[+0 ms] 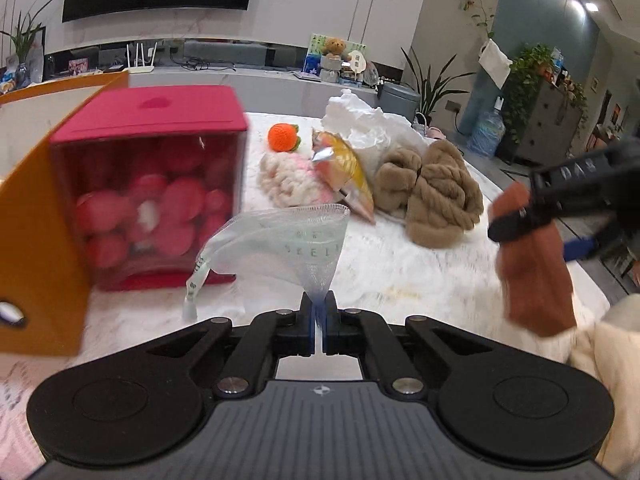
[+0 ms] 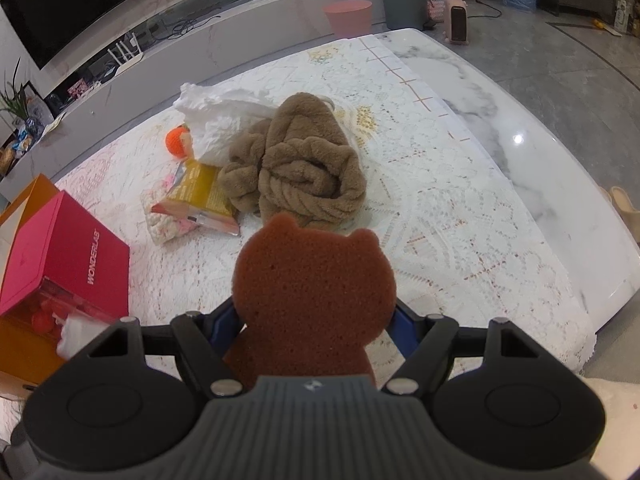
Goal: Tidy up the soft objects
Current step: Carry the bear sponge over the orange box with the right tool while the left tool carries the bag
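My left gripper [image 1: 319, 314] is shut on a corner of a thin clear mesh pouch [image 1: 288, 240], which fans up in front of it above the lace cloth. My right gripper [image 2: 318, 322] holds a brown bear-shaped sponge [image 2: 314, 292] between its wide-set fingers; from the left wrist view that sponge [image 1: 536, 276] hangs at the far right. Behind lie a brown plush bundle [image 2: 304, 164], a cream and pink knit piece [image 1: 288, 180], a yellow snack packet [image 2: 200, 196], an orange crochet fruit [image 1: 282, 136] and crumpled white paper [image 1: 368, 124].
A pink box with a clear front [image 1: 152, 184], full of red balls, stands at the left inside an orange carton [image 1: 36, 240]. The lace cloth [image 2: 440, 208] covers a white marble table whose edge [image 2: 560, 184] runs along the right. A low shelf with clutter lies beyond.
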